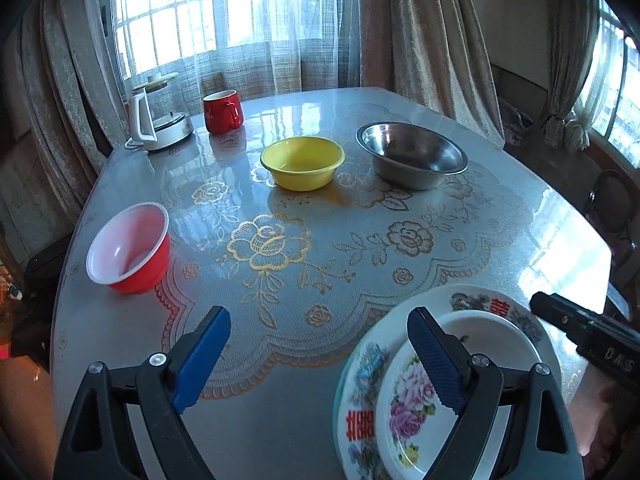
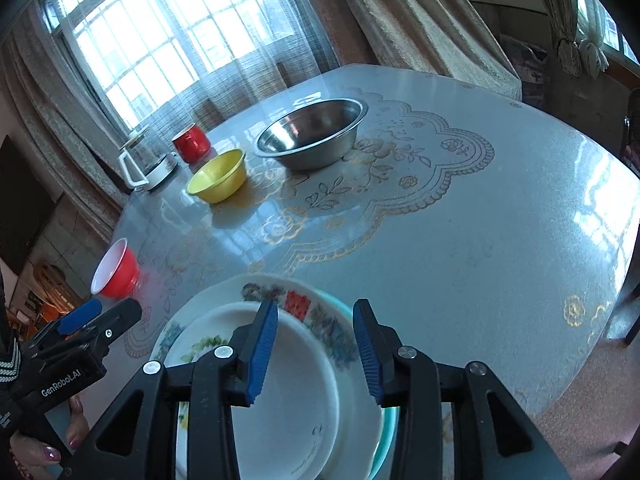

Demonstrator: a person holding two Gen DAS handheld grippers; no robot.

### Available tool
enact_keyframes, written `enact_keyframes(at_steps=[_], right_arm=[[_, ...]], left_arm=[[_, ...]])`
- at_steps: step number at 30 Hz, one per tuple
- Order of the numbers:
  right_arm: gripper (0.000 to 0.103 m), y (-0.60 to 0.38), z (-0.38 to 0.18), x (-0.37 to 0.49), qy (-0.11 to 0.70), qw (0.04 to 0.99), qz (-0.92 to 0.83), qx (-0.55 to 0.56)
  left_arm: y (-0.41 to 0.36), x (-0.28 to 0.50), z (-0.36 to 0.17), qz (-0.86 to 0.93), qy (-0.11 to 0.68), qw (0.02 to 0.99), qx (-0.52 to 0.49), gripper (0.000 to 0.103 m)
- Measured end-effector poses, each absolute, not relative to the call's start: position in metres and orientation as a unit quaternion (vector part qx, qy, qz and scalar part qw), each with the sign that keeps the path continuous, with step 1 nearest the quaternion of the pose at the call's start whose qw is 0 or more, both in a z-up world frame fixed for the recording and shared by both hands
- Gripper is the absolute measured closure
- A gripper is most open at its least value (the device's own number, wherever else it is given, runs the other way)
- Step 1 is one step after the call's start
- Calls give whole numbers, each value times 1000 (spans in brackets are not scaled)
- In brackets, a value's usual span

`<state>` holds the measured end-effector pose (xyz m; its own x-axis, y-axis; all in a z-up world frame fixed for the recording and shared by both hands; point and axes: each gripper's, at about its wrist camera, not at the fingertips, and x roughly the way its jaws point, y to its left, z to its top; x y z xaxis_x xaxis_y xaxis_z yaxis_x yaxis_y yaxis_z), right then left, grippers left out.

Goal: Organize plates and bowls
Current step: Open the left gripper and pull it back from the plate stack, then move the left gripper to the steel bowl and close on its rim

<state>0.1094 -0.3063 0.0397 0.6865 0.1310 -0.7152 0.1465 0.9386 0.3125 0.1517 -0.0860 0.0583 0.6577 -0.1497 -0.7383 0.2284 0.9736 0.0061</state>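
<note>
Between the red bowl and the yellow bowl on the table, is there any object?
No. In the left wrist view, only bare patterned tablecloth lies between the red bowl and the yellow bowl.

Table [image 1: 520, 216] w/ bowls [image 1: 302, 162], plates [image 1: 472, 304], mug [image 1: 222, 111], kettle [image 1: 160, 120].

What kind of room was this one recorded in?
Most likely a home dining room: a round table under a glossy floral cover, curtained windows behind it, and everyday kitchenware, a kettle, a mug and bowls, set on it.
</note>
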Motion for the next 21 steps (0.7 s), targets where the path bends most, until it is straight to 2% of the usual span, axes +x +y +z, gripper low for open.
enact_keyframes(at_steps=[16,21], right_arm=[[60,-341,46,186,409,895,-15,177],[49,-349,48,221,408,893,-1,188]], left_arm=[[-89,220,41,-103,444,890,18,12],[-85,239,33,-95,456,885,16,12]])
